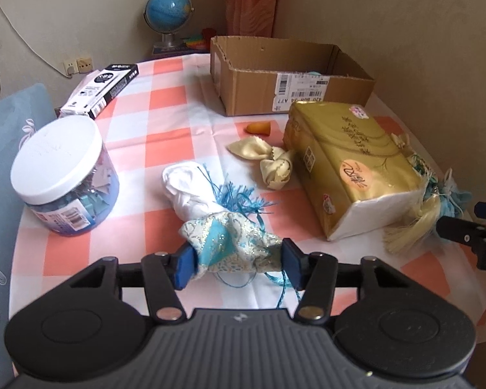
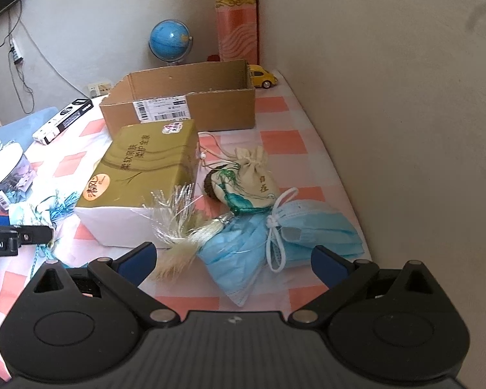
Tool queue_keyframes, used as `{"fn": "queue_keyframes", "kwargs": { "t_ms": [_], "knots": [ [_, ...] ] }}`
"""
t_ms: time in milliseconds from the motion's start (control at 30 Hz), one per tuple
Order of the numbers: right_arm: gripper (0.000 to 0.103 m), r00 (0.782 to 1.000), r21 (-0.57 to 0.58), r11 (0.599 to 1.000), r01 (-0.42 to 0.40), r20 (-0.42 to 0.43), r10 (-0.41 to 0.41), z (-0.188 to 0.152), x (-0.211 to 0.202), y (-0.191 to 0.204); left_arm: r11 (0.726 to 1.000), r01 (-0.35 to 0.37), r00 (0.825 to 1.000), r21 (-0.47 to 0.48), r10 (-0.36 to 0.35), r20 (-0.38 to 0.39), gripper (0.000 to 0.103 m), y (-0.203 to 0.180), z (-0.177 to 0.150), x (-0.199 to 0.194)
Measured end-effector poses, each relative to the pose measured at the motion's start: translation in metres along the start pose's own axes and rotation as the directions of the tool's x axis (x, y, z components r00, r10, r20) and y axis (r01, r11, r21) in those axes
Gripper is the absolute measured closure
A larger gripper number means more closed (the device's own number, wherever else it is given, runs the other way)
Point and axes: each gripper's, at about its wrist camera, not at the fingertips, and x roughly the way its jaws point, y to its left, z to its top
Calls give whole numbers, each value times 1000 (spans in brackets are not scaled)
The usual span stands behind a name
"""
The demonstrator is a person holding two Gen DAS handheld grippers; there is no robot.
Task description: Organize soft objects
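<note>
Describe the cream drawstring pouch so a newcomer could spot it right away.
Start at the gold tissue pack in front of the cardboard box. On its wall side, just beyond the blue face masks, lies the cream drawstring pouch. Only it has a green printed figure and a gathered neck.

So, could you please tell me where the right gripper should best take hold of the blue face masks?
Probably at the tied middle of the blue face masks, where the white ear loop cinches them narrow. The open right gripper could come straight down from above, fingers either side of that waist.
</note>
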Motion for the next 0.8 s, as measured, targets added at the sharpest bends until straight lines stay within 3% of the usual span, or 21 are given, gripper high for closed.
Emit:
{"fn": "queue_keyframes", "kwargs": {
  "t_ms": [400,600,767,800],
  "knots": [
    [18,996,-60,995,-86,18,87,-1,-4,8,1000,4,1000,1,-4,-5,48,-1,0,1],
    [29,1000,-154,988,-22,7,23,-3,10,21,1000,0,1000,1,0,-15,48,0,0,5],
    [67,1000,-196,981,12,-4,-13,-5,19,24,1000,-5,1000,0,5,-19,48,0,0,6],
    [69,1000,-197,980,22,-11,-25,-5,21,25,1000,-5,1000,1,5,-18,48,0,0,6]
  ]
}}
